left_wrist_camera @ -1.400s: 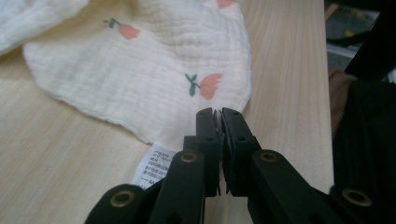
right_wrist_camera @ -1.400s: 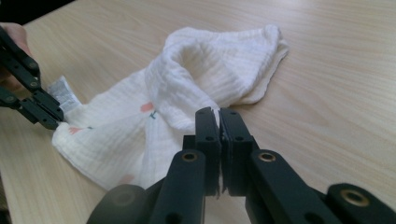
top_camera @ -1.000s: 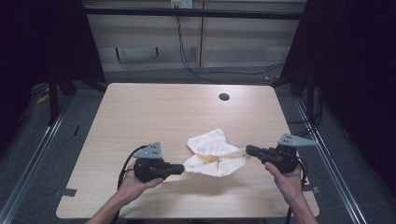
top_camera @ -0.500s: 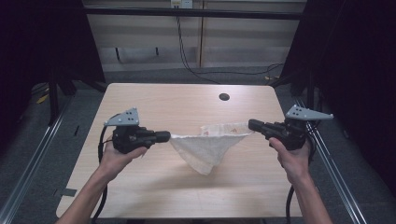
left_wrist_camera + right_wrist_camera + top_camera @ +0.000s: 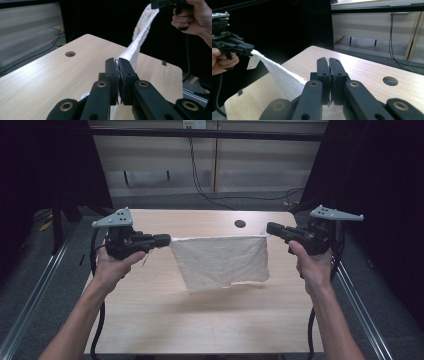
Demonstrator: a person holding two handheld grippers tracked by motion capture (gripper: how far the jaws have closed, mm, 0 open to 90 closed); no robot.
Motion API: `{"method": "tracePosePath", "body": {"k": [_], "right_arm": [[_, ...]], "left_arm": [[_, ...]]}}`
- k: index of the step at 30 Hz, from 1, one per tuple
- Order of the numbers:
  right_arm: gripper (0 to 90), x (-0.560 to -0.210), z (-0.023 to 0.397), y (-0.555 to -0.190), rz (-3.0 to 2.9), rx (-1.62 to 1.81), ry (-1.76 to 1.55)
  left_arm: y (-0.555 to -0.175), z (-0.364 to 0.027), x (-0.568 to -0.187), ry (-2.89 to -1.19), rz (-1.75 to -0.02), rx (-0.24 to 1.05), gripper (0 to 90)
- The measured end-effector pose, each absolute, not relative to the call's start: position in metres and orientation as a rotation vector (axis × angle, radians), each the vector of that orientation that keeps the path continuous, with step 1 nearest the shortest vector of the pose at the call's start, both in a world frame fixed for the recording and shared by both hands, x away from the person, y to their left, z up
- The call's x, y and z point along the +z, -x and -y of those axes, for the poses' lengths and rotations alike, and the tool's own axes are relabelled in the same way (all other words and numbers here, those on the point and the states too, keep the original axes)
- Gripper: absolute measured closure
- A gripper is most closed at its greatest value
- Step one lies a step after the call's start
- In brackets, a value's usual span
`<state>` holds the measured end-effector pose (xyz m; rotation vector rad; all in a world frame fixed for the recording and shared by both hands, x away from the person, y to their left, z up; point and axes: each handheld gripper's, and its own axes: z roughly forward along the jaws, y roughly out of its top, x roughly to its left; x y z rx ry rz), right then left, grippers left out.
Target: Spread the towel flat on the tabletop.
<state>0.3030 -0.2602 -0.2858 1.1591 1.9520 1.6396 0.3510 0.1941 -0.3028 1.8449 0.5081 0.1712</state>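
Observation:
A white cloth (image 5: 220, 261) hangs spread out flat above the wooden table (image 5: 150, 320), stretched between my two grippers. My left gripper (image 5: 168, 240) is shut on the cloth's upper left corner, and my right gripper (image 5: 269, 228) is shut on its upper right corner. In the left gripper view the black jaws are closed with the cloth (image 5: 140, 37) running from between them (image 5: 118, 62) up to the other gripper (image 5: 162, 3). In the right gripper view the closed jaws (image 5: 329, 61) pinch the cloth (image 5: 279, 75), which stretches left to the far gripper (image 5: 249, 48).
A round hole (image 5: 240, 224) sits in the table near its far edge. Metal rails (image 5: 35, 290) run along both sides of the table, and cables (image 5: 200, 175) lie on the floor behind it.
Both grippers have risen and moved apart, lifting the cloth off the table. It went from a crumpled heap to a sheet hanging flat between them.

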Motion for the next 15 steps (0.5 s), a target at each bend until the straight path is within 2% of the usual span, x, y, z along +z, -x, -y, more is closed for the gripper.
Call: {"method": "tracePosePath", "body": {"k": [7, 12, 15], "right_arm": [[87.4, -0.278, 0.251, -0.331, -1.944, 1.626, -1.198], [87.5, -0.272, 0.24, -0.36, -1.97, 1.526, -1.199], [87.6, -0.271, 0.239, -0.365, -1.958, 1.547, -1.162]], "left_arm": [[-0.38, -0.197, -0.296, -1.828, -0.58, 0.19, 87.2], [-0.401, -0.198, -0.292, -1.84, -0.621, 0.248, 87.4], [-0.404, -0.196, -0.287, -1.825, -0.617, 0.282, 87.4]]}}
